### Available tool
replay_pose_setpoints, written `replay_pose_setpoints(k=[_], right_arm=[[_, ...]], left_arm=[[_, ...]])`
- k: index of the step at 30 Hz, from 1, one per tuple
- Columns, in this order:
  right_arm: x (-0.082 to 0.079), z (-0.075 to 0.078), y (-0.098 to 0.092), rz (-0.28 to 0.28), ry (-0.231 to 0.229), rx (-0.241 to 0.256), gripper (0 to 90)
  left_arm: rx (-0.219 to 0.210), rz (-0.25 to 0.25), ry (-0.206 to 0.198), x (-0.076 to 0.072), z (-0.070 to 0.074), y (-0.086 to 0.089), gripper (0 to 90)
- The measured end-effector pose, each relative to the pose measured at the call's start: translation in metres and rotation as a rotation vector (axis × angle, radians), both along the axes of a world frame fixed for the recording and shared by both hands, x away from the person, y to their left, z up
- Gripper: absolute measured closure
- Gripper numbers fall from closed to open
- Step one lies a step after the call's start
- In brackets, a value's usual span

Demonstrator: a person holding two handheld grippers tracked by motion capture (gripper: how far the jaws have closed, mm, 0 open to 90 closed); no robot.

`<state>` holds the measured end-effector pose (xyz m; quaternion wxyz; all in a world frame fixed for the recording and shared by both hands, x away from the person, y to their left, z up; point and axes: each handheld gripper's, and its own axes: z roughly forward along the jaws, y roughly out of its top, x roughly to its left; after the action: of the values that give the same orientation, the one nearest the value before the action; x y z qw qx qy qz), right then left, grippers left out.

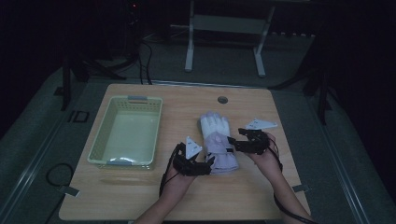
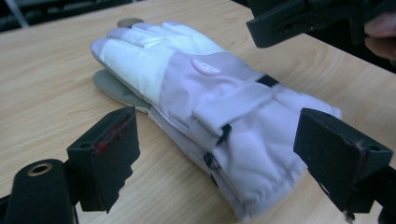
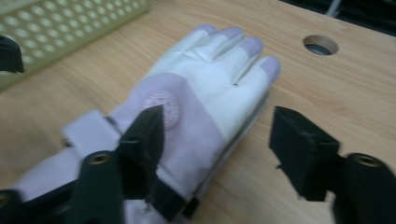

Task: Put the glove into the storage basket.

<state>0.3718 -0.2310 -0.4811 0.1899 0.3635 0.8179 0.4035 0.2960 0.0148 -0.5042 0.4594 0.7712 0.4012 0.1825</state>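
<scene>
I see 1 pale lilac-and-white glove (image 1: 217, 142) lying flat on the table (image 1: 140, 186), fingers pointing away from me, right of the 1 green basket (image 1: 110, 162), which holds nothing. My left claw (image 1: 209, 163) sits spread wide at the glove's cuff, 1 jaw on each side. My right claw (image 1: 232, 142) hovers wide over the wrist strap, gripping nothing; 2 claws in all

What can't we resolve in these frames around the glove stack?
- Lower glove: left gripper view, mostly covered by the top glove.
- Cuff end: right gripper view, behind the right tongs, blurred.
- Round patch lettering: too blurred.
- Basket floor: high view, too dim for detail.
- Left tongs stand open, short of contact.
</scene>
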Motion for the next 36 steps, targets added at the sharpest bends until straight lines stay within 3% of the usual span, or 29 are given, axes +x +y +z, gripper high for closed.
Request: replay_pose_setpoints(k=[1,4,5,7,8,14,17,18,21,23,24,25,27,30,31,33,36], right_arm=[[0.004,-0.005,0.000,-0.003,0.002,-0.008,44.2],[0.007,-0.015,-0.001,-0.007,0.027,0.000,44.2],[0.007,-0.019,-0.001,-0.005,0.038,0.005,44.2],[0.008,-0.026,0.000,-0.005,0.053,-0.002,44.2],[0.008,-0.029,0.000,-0.004,0.066,-0.006,44.2],[0.008,-0.044,0.006,-0.019,0.103,-0.068,44.3],[0.014,-0.050,0.009,-0.035,0.185,-0.058,43.9],[0.014,-0.050,0.009,-0.035,0.185,-0.058,43.9],[0.019,-0.052,0.009,-0.020,0.256,-0.020,44.1],[0.023,-0.055,0.006,-0.003,0.304,0.022,44.6],[0.023,-0.055,0.006,-0.003,0.304,0.022,44.6],[0.028,-0.059,0.002,0.008,0.383,0.089,45.1],[0.035,-0.065,-0.004,0.018,0.485,0.182,46.8],[0.039,-0.073,-0.011,0.039,0.571,0.284,59.7],[0.038,-0.072,-0.011,0.038,0.564,0.280,65.4],[0.032,-0.064,-0.005,0.028,0.509,0.209,73.0],[0.021,-0.054,0.006,0.012,0.407,0.107,76.3]], left_arm=[[0.004,0.003,0.023,0.003,-0.002,-0.002,14.7],[0.013,0.015,0.090,0.010,-0.010,-0.008,15.2],[0.007,0.019,0.143,0.013,-0.019,-0.012,15.4],[0.007,0.030,0.161,0.014,-0.024,-0.013,20.8],[-0.009,0.031,0.197,0.015,-0.033,-0.013,21.9],[-0.028,0.009,0.241,0.015,-0.044,-0.012,31.8],[-0.044,0.001,0.272,0.019,-0.050,-0.010,32.8],[-0.044,0.001,0.272,0.019,-0.050,-0.010,32.8],[-0.079,-0.022,0.318,0.024,-0.056,-0.006,32.8],[-0.084,-0.030,0.325,0.026,-0.057,-0.006,33.4],[-0.101,-0.053,0.347,0.029,-0.059,-0.004,33.4],[-0.109,-0.077,0.358,0.031,-0.059,-0.003,37.2],[-0.117,-0.102,0.375,0.033,-0.059,-0.003,44.0],[-0.139,-0.124,0.408,0.036,-0.058,-0.002,54.9],[-0.133,-0.127,0.408,0.035,-0.056,-0.002,59.7],[-0.119,-0.127,0.410,0.035,-0.053,-0.003,67.6],[-0.110,-0.122,0.432,0.036,-0.049,-0.002,72.5]])
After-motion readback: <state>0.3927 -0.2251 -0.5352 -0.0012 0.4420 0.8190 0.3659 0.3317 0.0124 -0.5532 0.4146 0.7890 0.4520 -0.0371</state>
